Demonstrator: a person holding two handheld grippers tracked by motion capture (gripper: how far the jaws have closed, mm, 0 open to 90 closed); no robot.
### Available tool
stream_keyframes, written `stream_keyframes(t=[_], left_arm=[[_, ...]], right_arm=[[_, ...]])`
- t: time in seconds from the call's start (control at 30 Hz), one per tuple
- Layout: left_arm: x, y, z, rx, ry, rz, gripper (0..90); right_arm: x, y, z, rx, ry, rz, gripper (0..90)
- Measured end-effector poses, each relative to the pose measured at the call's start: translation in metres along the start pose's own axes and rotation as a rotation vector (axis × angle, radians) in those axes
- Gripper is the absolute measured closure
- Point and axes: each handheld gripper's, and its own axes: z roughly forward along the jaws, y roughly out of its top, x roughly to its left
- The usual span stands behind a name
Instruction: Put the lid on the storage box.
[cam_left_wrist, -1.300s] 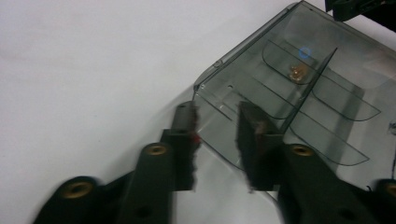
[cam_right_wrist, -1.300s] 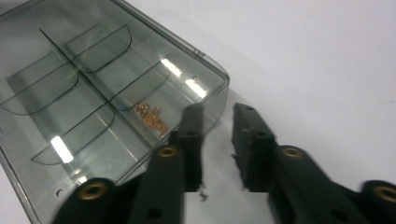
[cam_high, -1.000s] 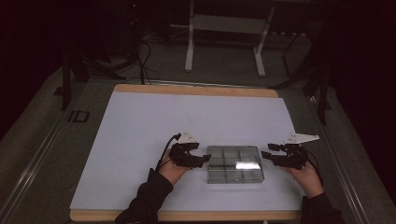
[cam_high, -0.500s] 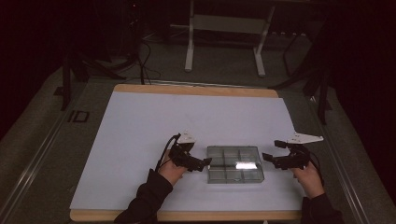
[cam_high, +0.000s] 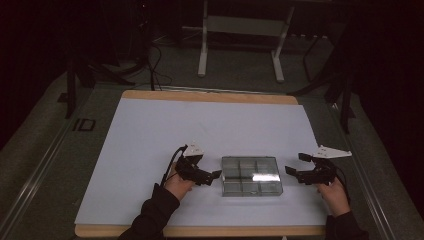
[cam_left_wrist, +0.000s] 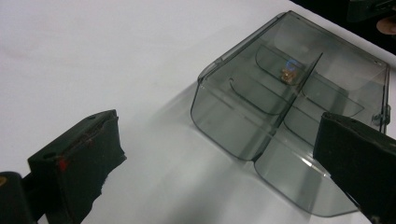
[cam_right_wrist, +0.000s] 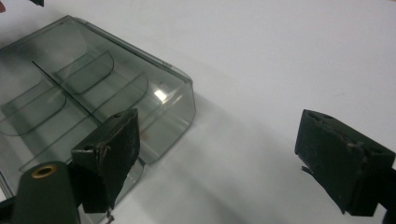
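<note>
The left gripper (cam_high: 216, 174) had its jaws spread wide and empty, and so did the right gripper (cam_high: 289, 170). Between them, just beyond each pair of jaws, the smoky transparent plastic compartment box (cam_high: 251, 175) lay on the white table sheet (cam_high: 200, 125).

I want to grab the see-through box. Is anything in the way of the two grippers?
No. Only bare white table lies between the box and the left gripper or right gripper; both are open.
</note>
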Motion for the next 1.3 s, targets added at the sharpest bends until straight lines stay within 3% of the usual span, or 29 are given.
stream_keyframes(t=[0.2, 0.47, 0.63, 0.9, 1.07, 1.3], left_arm=[[0.002, -0.008, -0.003, 0.009, 0.039, 0.019, 1.5], [0.01, -0.018, -0.01, -0.005, 0.036, -0.019, 1.5], [0.013, -0.024, -0.012, 0.005, 0.063, -0.015, 1.5], [0.015, -0.031, -0.018, -0.008, 0.068, -0.031, 1.5], [0.015, -0.035, -0.019, -0.008, 0.075, -0.028, 1.5], [0.015, -0.041, -0.021, -0.026, 0.08, -0.035, 1.5]], right_arm=[[-0.004, -0.009, -0.003, 0.004, -0.01, 0.014, 13.2], [-0.007, -0.021, -0.007, 0.007, -0.024, 0.031, 12.7], [-0.006, -0.029, -0.006, 0.017, -0.018, 0.038, 13.1], [-0.005, -0.04, -0.009, 0.01, -0.038, 0.045, 13.3], [-0.004, -0.047, -0.008, 0.022, -0.048, 0.045, 13.3], [0.0, -0.052, -0.011, -0.015, -0.089, 0.018, 13.5]])
